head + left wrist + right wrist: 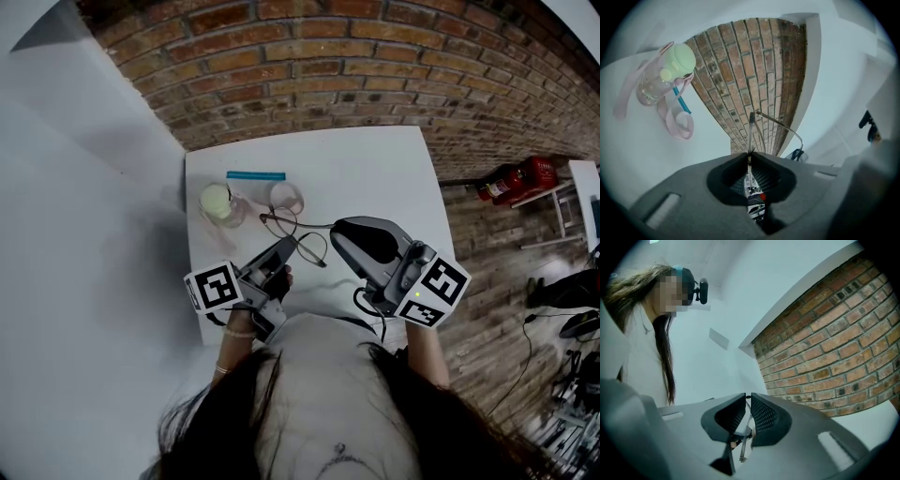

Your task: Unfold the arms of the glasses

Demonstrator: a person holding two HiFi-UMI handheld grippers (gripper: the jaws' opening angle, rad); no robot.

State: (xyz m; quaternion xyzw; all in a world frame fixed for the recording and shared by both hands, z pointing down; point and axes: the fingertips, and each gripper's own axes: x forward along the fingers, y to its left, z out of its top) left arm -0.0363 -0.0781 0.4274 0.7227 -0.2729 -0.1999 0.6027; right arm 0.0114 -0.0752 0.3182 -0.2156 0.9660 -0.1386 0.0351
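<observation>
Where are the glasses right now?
In the head view the glasses are centre-frame between the left gripper and right gripper, both shut on them, right of the green-lidded bottle.

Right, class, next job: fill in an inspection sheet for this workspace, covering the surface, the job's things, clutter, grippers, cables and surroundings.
Surface: white table.
Job's things: glasses, thin wire frame, near the table's middle, held from both sides.
Clutter: bottle with a pale green lid, pink strap and blue stick, at the table's far left.
Grippers: left hand-held gripper shut on the glasses; right hand-held gripper shut on the glasses.
Cables: black cable on the table's near edge; more on the floor at right.
Surroundings: brick wall, white wall at left, red extinguisher on the floor.
</observation>
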